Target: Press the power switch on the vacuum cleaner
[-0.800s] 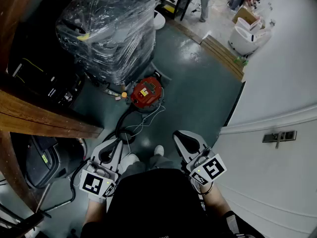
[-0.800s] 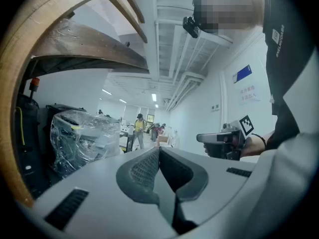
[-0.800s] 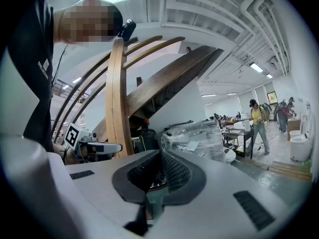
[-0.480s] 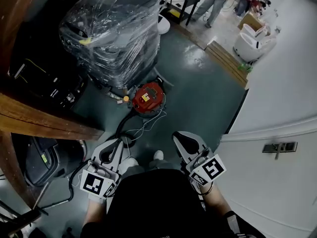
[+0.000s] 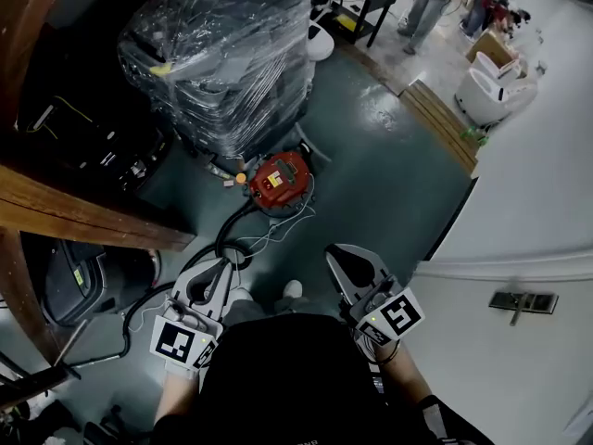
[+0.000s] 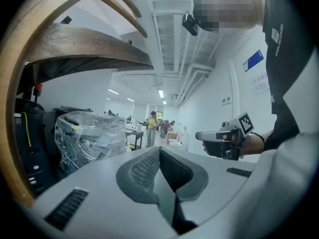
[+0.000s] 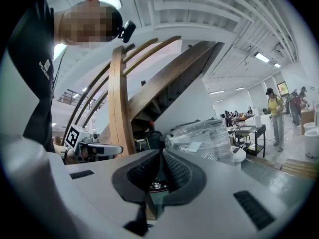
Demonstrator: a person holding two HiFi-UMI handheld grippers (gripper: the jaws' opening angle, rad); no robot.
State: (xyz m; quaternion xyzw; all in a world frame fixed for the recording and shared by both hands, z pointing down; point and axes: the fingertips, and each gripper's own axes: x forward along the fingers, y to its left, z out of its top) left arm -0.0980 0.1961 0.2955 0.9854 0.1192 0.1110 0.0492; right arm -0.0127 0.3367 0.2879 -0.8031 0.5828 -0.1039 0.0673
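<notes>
**Not yet at the switch: closed jaws wait short of the red vacuum**

The left gripper [image 6: 159,151] has its jaws pressed together on nothing. The right gripper [image 7: 160,156] has its jaws drawn to a sliver and is likewise empty. Both are held low, close to the person's body, side by side but apart.

Ahead on the dark green floor [image 5: 371,184], well apart from either tool, sits the vacuum cleaner [image 5: 280,178]. It is a round red canister with a black hose [image 5: 230,239] curling from it and a thin white cord [image 5: 274,234] lying loose beside it. It stands just in front of a plastic-wrapped pallet [image 5: 218,54].

A pale patch on the lid may be the power switch, but it is too small to tell. The canister looks hard-shelled and light enough to skid. A closed jaw tip pushed straight down on the top should serve best, with no grasp needed.
</notes>
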